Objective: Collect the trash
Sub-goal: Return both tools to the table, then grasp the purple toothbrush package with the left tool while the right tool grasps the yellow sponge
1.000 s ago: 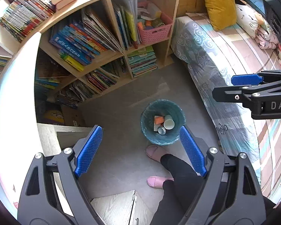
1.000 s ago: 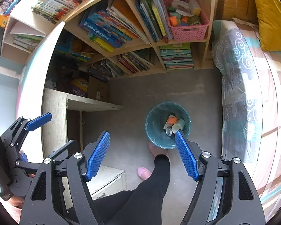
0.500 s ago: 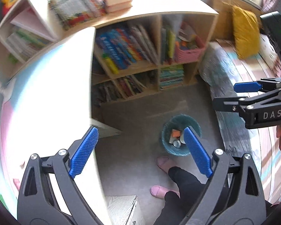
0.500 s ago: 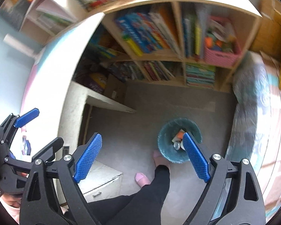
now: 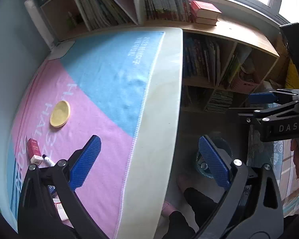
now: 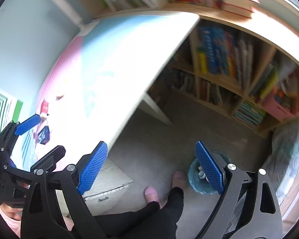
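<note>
My left gripper (image 5: 148,141) hangs over the front edge of a white table (image 5: 165,103); its jaws are opening and hold nothing. On the table's pink and blue cloth (image 5: 109,79) lie a yellow round disc (image 5: 60,114), a small red box (image 5: 33,151) and a black marker (image 5: 47,160), all left of the left finger. My right gripper (image 6: 151,145) is open and empty above the grey floor. A teal bin (image 6: 199,187) with cups inside stands on the floor, partly hidden behind its right finger. The bin (image 5: 227,147) shows dimly in the left wrist view.
A wooden bookshelf (image 5: 209,63) full of books runs behind the table, with a pink basket (image 6: 277,107) in one cell. A bed (image 6: 289,149) lies at the right. The person's legs and pink slippers (image 6: 151,193) stand beside the bin.
Both grippers have swung left and upward away from the bin, rolling as they went. The tabletop with its cloth and small items has come into view. Both pairs of jaws have widened.
</note>
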